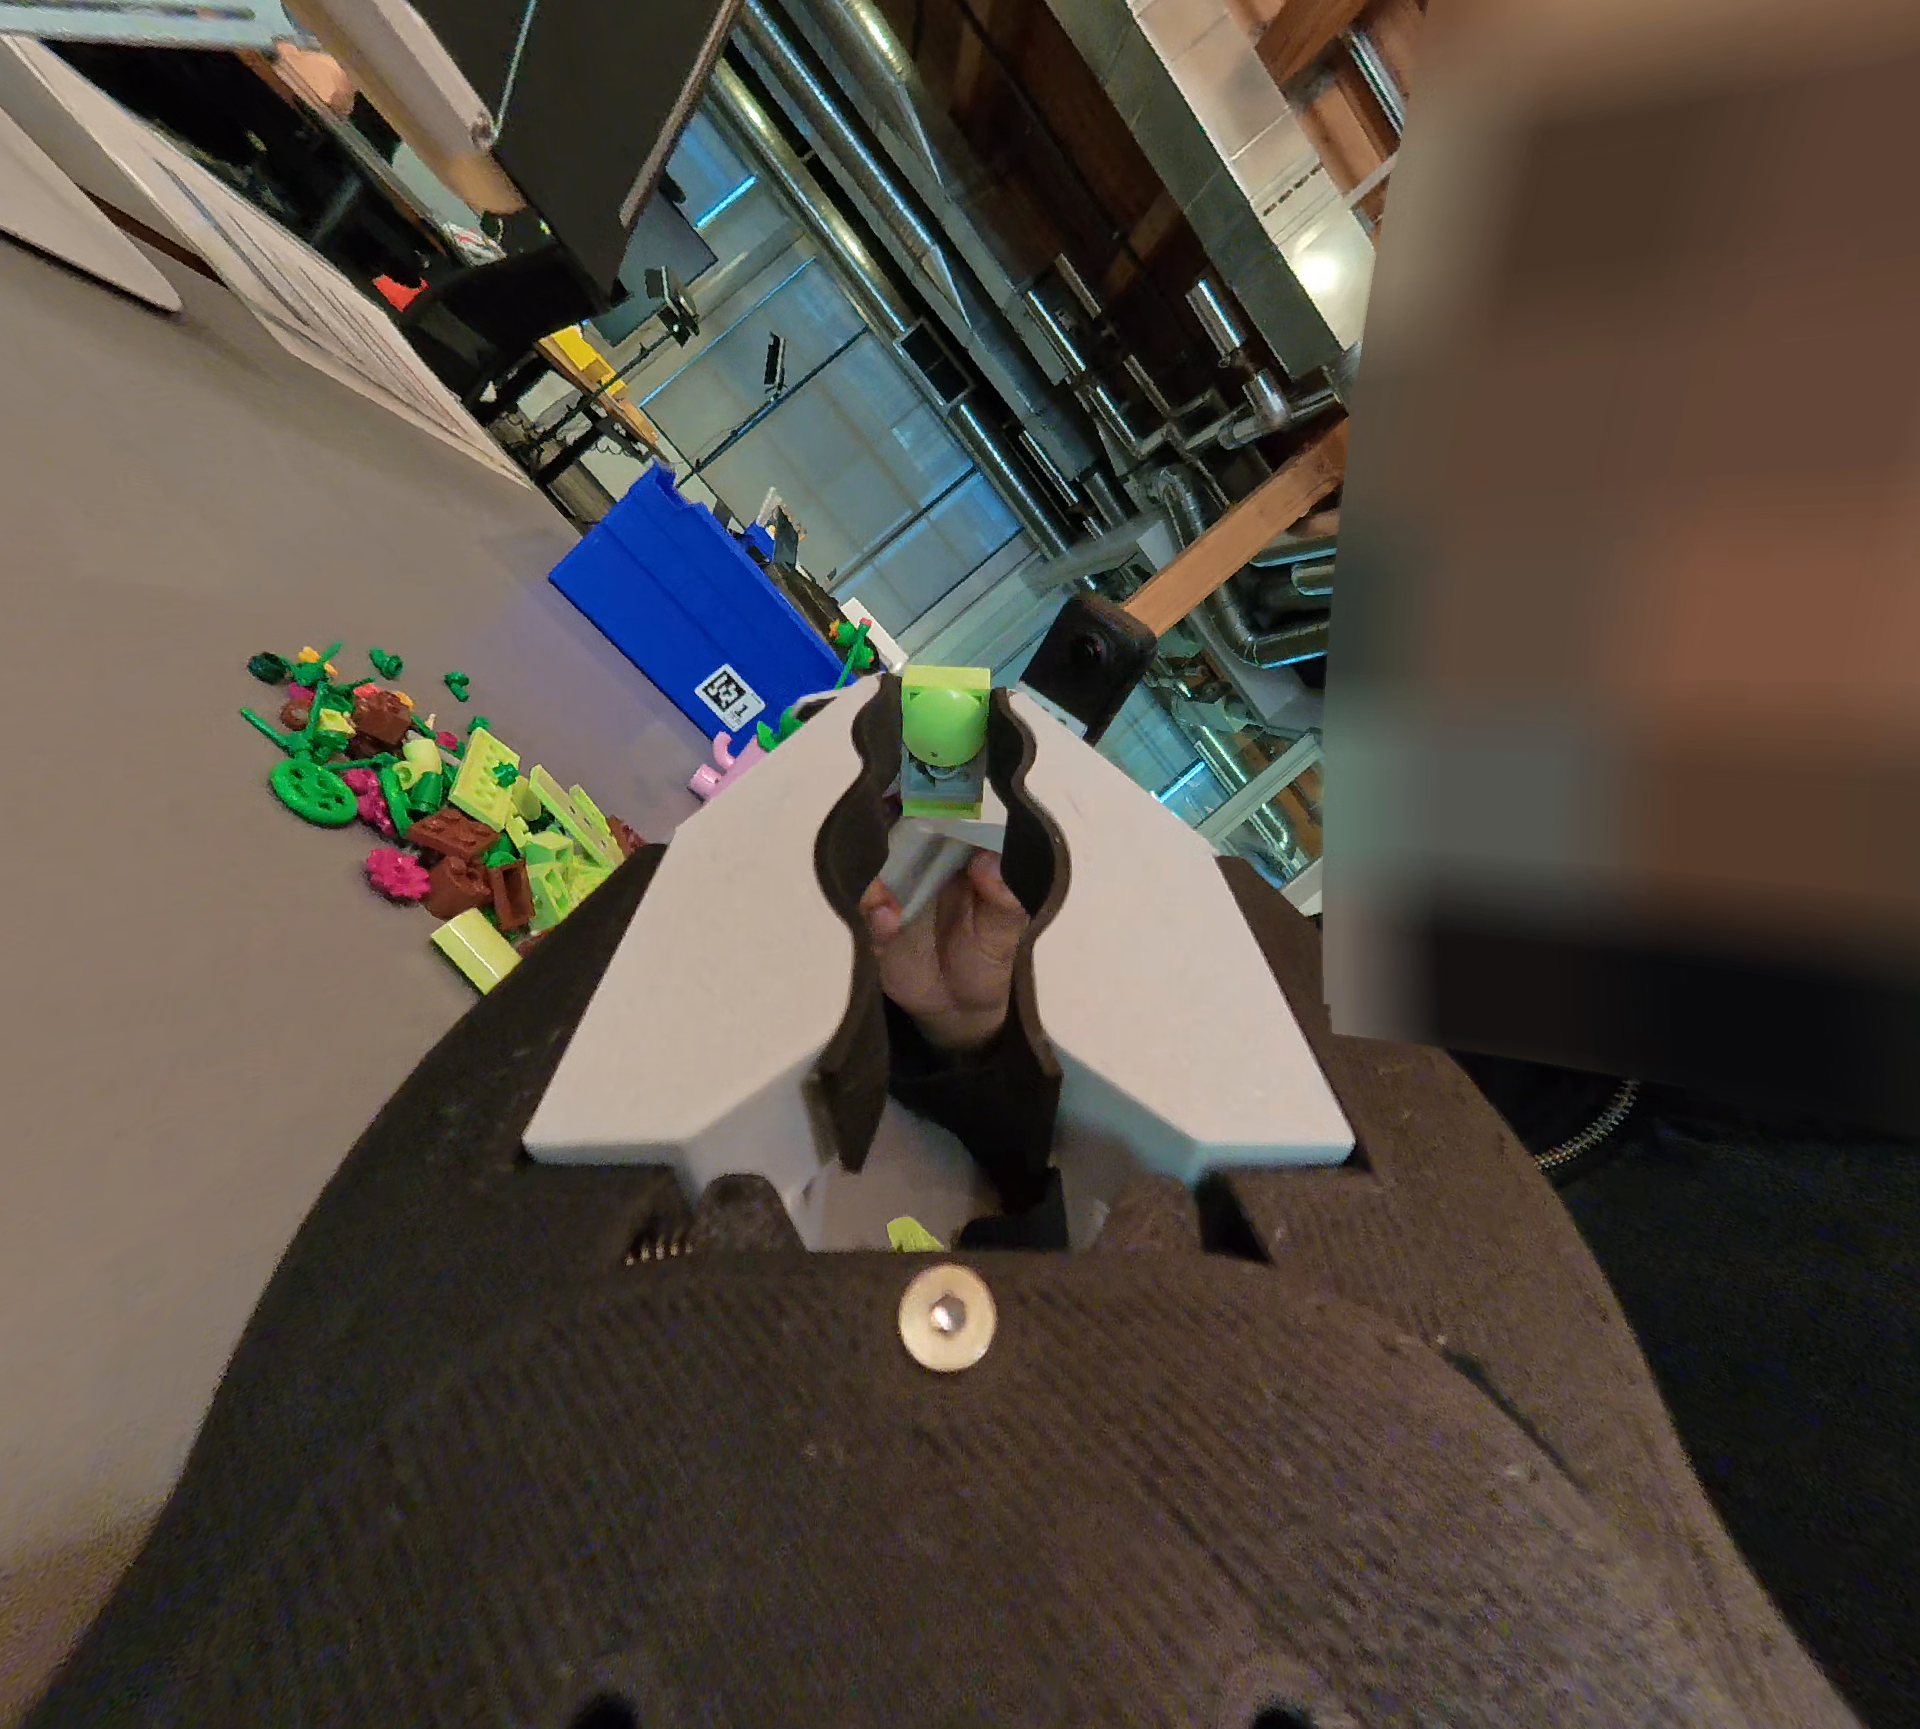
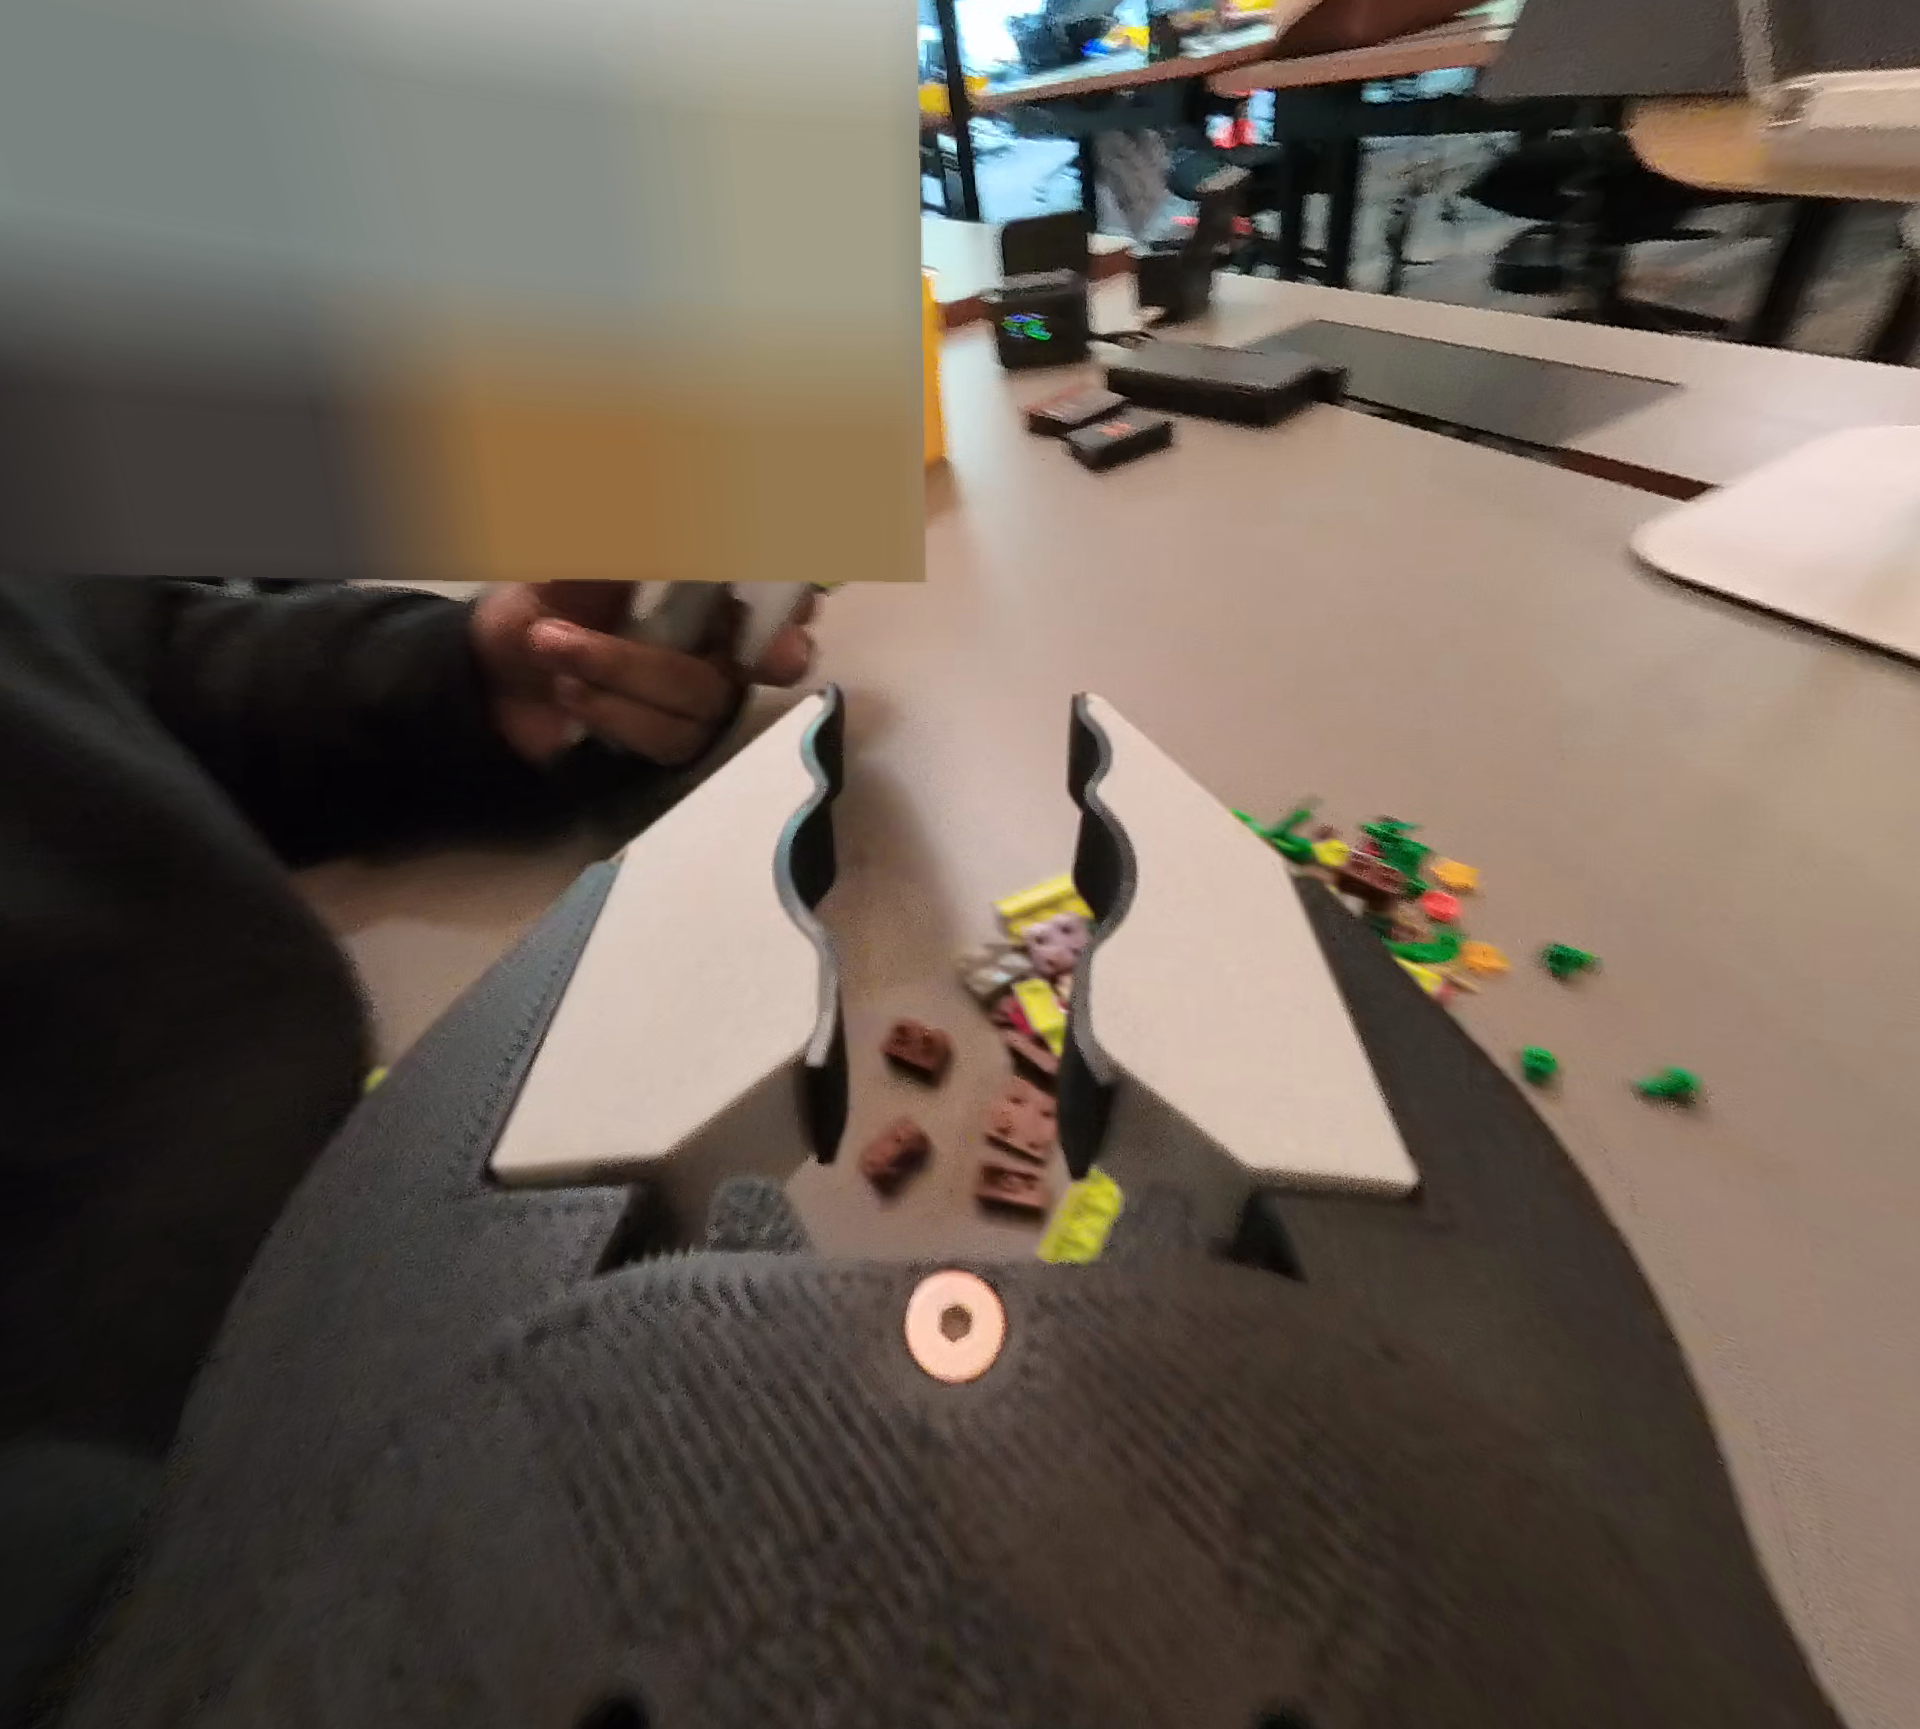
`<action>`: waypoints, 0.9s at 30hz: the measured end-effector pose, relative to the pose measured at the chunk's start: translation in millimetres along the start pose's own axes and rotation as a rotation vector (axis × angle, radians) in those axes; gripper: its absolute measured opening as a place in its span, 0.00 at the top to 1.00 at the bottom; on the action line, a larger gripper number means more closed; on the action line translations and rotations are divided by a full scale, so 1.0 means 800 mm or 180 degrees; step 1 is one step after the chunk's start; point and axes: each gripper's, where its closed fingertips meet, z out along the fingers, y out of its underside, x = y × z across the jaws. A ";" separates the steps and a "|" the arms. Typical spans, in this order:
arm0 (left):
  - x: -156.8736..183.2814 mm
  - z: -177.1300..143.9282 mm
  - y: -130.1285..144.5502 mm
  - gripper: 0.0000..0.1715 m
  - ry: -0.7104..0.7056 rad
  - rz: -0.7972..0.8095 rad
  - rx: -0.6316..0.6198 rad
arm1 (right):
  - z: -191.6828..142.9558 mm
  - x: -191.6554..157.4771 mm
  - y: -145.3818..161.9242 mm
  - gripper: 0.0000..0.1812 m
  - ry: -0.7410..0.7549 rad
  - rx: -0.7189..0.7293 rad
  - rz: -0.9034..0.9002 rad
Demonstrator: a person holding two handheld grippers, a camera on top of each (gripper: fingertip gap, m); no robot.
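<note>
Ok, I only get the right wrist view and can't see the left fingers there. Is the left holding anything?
Observer: Yes. The left gripper is shut on a lime piece at its fingertips.
Operator: Any container near the pile?
Observer: A blue bin stands on the table beyond the pile, with a black-and-white tag on its side.
Operator: Any round piece in that pile?
Observer: A green wheel lies at its edge.
</note>
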 end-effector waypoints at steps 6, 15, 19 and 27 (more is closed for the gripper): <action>0.001 0.020 0.036 0.93 -0.0008 0.0056 -0.0328 | 0.014 -0.042 0.005 0.74 -0.0754 0.0066 0.0712; 0.004 0.029 0.066 0.93 -0.0088 0.0312 -0.0681 | 0.009 -0.055 0.004 0.92 -0.1393 0.0104 0.1569; 0.006 0.029 0.068 0.86 -0.0108 0.0377 -0.0714 | 0.009 -0.050 0.003 0.92 -0.1328 0.0129 0.1564; 0.001 0.028 0.071 0.92 -0.0179 0.0358 -0.0709 | 0.009 -0.050 -0.002 0.92 -0.1320 0.0201 0.1563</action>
